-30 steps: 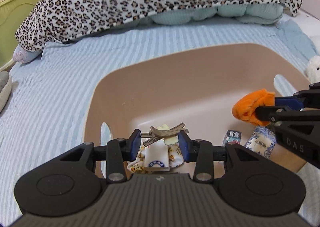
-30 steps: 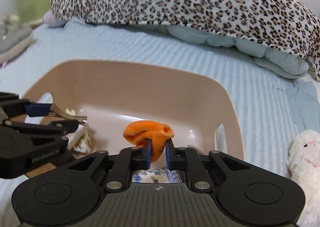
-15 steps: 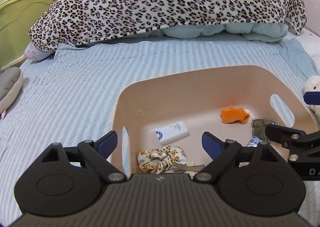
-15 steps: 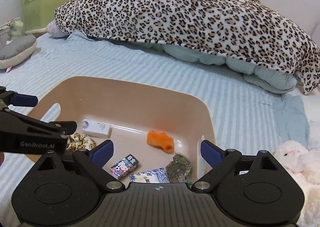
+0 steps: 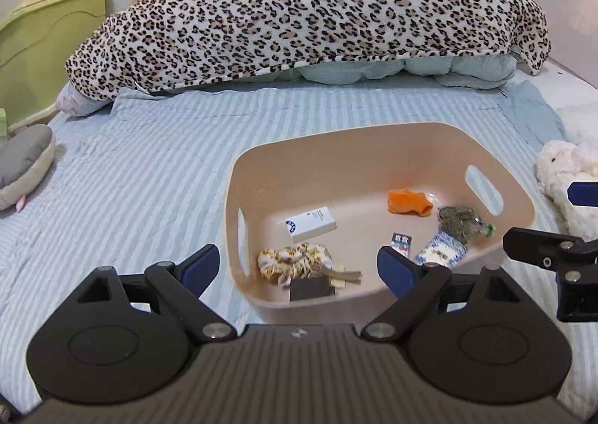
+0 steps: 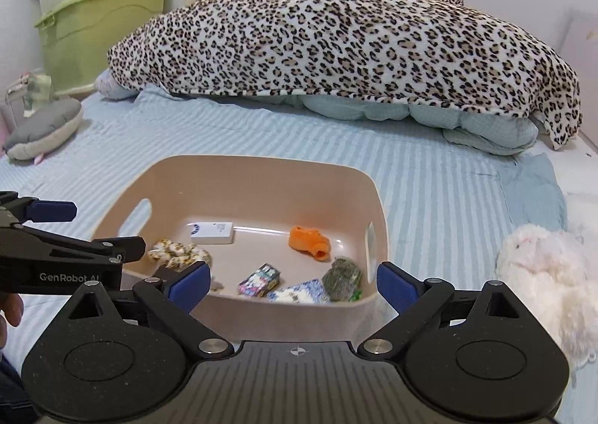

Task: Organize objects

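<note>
A beige plastic basket (image 5: 336, 140) (image 6: 261, 166) sits on the striped bed. Inside lie an orange cloth (image 5: 409, 201) (image 6: 309, 240), a white box (image 5: 310, 224) (image 6: 212, 232), a floral scrunchie (image 5: 295, 261) (image 6: 175, 251) with a hair clip (image 5: 342, 276), a small colourful box (image 5: 401, 240) (image 6: 259, 280), a blue-white packet (image 5: 441, 254) (image 6: 299, 295) and a green-grey pouch (image 5: 459, 224) (image 6: 342, 276). My left gripper (image 5: 299, 269) is open and empty above the basket's near rim. My right gripper (image 6: 293, 282) is open and empty, also near the rim.
A leopard-print blanket (image 5: 306, 12) (image 6: 336, 39) covers bedding at the back. A white plush toy (image 5: 568, 177) (image 6: 542, 274) lies right of the basket. A grey cushion (image 5: 22, 166) (image 6: 45, 128) lies far left. Green storage bins (image 6: 97, 24) stand behind.
Both grippers let go of their items into the basket, opened wide and pulled back and up. The orange cloth and the hair clip now lie in the basket.
</note>
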`<state>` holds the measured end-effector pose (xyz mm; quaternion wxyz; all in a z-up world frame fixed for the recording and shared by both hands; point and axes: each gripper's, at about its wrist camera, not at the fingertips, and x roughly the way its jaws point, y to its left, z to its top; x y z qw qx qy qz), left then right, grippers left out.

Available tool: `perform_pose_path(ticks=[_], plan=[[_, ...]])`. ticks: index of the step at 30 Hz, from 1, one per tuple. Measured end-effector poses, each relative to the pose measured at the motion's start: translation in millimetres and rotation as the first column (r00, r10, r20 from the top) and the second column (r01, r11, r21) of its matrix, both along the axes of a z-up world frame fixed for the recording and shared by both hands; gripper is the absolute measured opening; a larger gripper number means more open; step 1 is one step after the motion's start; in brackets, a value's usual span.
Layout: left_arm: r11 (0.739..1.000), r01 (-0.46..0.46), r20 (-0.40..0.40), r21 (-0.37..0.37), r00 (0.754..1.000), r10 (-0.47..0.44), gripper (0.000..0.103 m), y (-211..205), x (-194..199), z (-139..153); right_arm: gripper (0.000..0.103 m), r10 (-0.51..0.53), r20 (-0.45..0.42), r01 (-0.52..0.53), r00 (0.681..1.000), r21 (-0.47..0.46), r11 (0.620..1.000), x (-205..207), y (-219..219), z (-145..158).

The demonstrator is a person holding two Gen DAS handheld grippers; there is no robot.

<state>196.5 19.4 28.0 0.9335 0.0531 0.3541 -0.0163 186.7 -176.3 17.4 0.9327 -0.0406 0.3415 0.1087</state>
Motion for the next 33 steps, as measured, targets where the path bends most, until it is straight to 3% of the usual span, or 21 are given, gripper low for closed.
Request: perform_pose_path(ticks=[6, 11, 19, 33], plan=[[1.000, -0.001, 0.021, -0.027, 1.000, 0.002, 0.092, 2.7, -36.2, 11.4, 0.099, 0.003, 0.019, -0.003, 1.000, 0.008, 1.000, -40.1, 1.0, 5.2], [0.999, -0.006, 0.033, -0.034, 0.999, 0.007, 0.092, 6.1, -63.5, 16.4, 0.099, -0.014, 0.014, 0.013, 1.000, 0.069, 0.998, -69.7, -5.5, 9.8], [0.999, -0.005, 0.069, -0.054, 0.998, 0.008, 0.092, 10.3, -113.7, 24.2, 0.102, -0.012, 0.080, 0.011, 0.997, 0.008, 1.000, -118.5, -0.8, 16.2], [0.992, -0.036, 0.063, -0.122, 0.997, 0.044, 0.092, 26.3, -192.3, 28.2, 0.102, -0.006, 0.074, 0.002, 0.997, 0.050, 0.999, -183.4, -7.3, 21.3]])
